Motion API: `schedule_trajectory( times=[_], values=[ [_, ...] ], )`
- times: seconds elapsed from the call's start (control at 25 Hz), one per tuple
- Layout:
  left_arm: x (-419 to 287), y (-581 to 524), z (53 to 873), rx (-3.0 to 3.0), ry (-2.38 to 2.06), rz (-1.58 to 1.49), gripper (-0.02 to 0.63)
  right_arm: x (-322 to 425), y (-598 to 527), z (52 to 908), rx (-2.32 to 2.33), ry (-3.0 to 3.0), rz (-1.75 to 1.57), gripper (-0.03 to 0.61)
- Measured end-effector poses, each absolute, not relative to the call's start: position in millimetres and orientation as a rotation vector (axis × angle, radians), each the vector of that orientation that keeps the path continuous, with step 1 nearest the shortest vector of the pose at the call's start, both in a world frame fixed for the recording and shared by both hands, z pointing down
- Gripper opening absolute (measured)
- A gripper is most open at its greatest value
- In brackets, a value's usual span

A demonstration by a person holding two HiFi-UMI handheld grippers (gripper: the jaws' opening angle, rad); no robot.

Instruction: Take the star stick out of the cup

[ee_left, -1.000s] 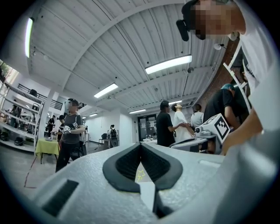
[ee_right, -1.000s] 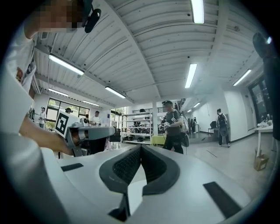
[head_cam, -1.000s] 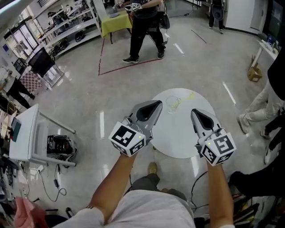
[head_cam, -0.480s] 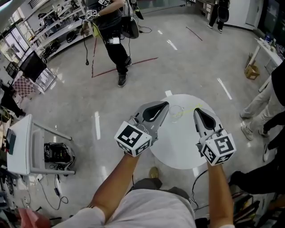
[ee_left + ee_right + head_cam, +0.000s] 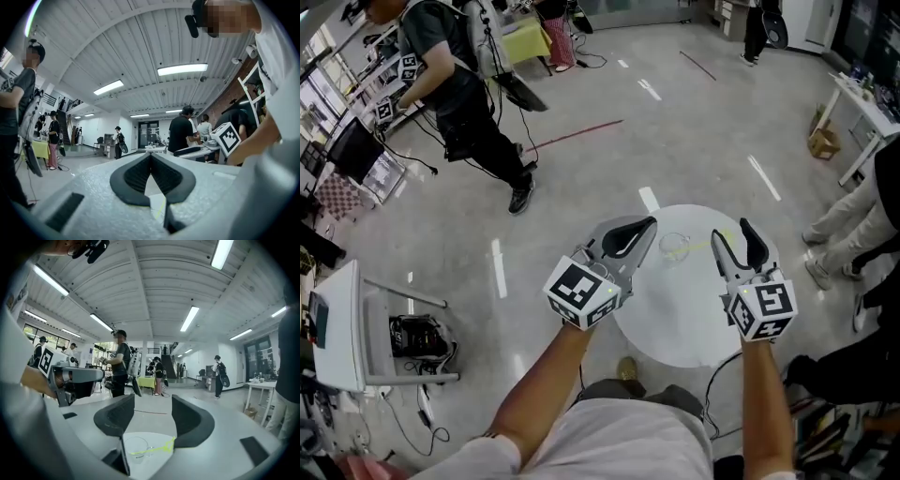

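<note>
A clear cup (image 5: 675, 246) stands at the far side of the round white table (image 5: 684, 319). In the right gripper view the cup (image 5: 137, 447) is below the jaws. A thin yellow-green star stick (image 5: 711, 243) reaches out of it to the right, and its star (image 5: 172, 442) is near the right jaw. My right gripper (image 5: 741, 246) hovers over the table just right of the cup; its jaws are opening, with nothing between them (image 5: 150, 413). My left gripper (image 5: 630, 234) hangs just left of the cup, jaws shut and empty (image 5: 151, 155).
A person in dark clothes (image 5: 459, 103) walks at the back left. Other people's legs (image 5: 853, 225) stand close to the table's right side. A white cart (image 5: 337, 319) stands at the left, and a cardboard box (image 5: 822, 141) lies beside a white table (image 5: 862, 103) at the back right.
The right gripper's jaws have gone from shut to spread apart. Both grippers stay near the cup. The person in the background has walked to the left.
</note>
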State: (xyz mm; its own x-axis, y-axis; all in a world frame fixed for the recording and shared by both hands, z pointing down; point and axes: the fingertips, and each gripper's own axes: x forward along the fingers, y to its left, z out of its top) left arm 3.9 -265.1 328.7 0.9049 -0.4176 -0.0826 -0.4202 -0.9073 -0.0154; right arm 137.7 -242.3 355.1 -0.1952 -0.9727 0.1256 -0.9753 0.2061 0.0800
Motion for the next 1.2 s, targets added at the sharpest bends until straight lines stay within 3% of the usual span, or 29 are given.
schedule_trajectory(
  times=[0.2,1.2],
  values=[
    [10,-276,338,-3.056,0.651,0.113,0.014,162,-249,393,1.959,-2.217,0.178,0.253],
    [33,-306,444,-3.182,0.844,-0.151,0.015,160,-287,525,1.771,-2.32,0.725,0.253]
  ],
)
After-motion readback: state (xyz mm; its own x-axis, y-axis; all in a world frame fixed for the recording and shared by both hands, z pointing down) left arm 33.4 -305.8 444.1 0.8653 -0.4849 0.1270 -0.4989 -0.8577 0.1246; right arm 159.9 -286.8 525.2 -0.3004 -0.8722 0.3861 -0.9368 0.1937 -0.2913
